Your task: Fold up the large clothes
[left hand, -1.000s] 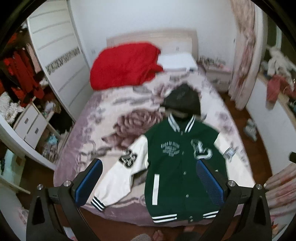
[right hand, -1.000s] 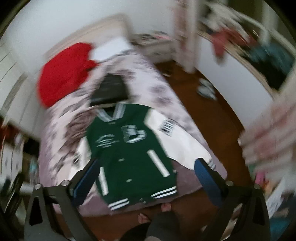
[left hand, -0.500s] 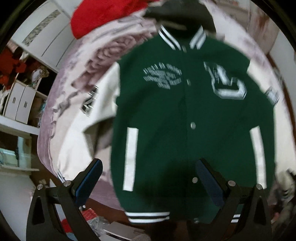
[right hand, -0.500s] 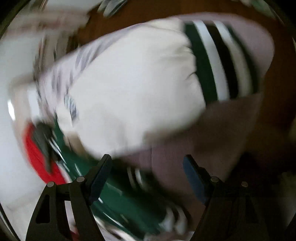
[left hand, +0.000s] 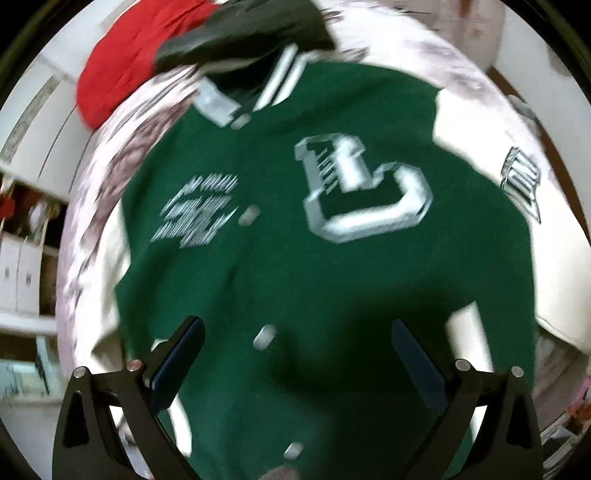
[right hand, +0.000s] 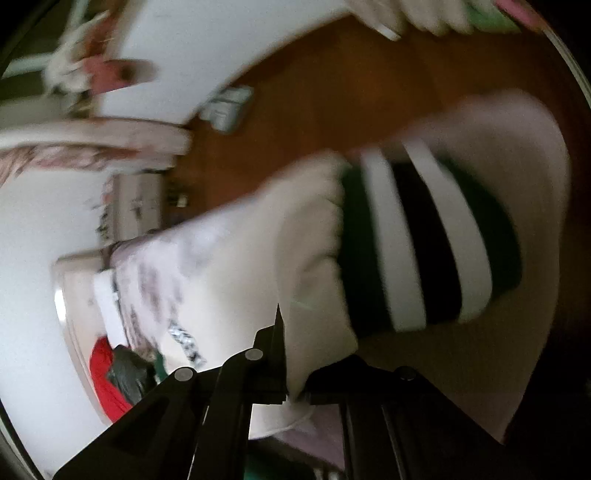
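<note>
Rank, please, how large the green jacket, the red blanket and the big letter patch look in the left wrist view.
1. green jacket, filling most of the picture, partly through nearness
2. red blanket, smaller but farther off
3. letter patch

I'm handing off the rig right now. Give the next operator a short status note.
Right gripper: shut on the white sleeve, near its striped cuff.
Left gripper: open, empty, over the lower front of the green jacket.
Jacket lies face up, buttoned, on the floral bed; red blanket and a dark garment sit beyond the collar.
Done: sleeve gripped. Left: every fold.
</note>
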Tool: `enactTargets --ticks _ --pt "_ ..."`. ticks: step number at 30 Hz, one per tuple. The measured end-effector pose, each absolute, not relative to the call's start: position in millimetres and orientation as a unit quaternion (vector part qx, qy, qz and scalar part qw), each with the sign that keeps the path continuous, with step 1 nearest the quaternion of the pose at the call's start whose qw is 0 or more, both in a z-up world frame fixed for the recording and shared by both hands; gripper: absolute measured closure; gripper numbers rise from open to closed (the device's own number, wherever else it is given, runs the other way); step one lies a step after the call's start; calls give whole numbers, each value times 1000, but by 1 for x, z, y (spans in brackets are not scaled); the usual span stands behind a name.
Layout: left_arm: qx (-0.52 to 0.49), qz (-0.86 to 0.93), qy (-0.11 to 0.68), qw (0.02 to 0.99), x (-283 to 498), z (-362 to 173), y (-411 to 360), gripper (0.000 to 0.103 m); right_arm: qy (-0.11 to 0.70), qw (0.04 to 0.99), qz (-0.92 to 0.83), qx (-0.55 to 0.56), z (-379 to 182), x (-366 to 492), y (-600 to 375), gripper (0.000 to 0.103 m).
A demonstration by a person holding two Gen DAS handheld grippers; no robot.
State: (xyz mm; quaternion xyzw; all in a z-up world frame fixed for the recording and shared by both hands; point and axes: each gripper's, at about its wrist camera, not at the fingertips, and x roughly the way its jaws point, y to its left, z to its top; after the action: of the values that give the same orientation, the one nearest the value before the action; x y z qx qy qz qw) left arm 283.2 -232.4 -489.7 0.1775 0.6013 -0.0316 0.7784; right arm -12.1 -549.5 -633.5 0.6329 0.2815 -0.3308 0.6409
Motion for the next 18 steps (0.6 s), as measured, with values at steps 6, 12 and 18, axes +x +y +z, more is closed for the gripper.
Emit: enactTargets --ticks 6,12,18 --pt "175 -69 609 770 347 -517 -280 0 272 715 -322 558 -583 59 -632 99" --pt "221 -46 620 751 402 -580 -308 0 289 763 -295 498 -537 179 -702 99" --pt "179 -36 635 751 416 -603 -301 0 301 803 -213 468 -472 262 -672 99"
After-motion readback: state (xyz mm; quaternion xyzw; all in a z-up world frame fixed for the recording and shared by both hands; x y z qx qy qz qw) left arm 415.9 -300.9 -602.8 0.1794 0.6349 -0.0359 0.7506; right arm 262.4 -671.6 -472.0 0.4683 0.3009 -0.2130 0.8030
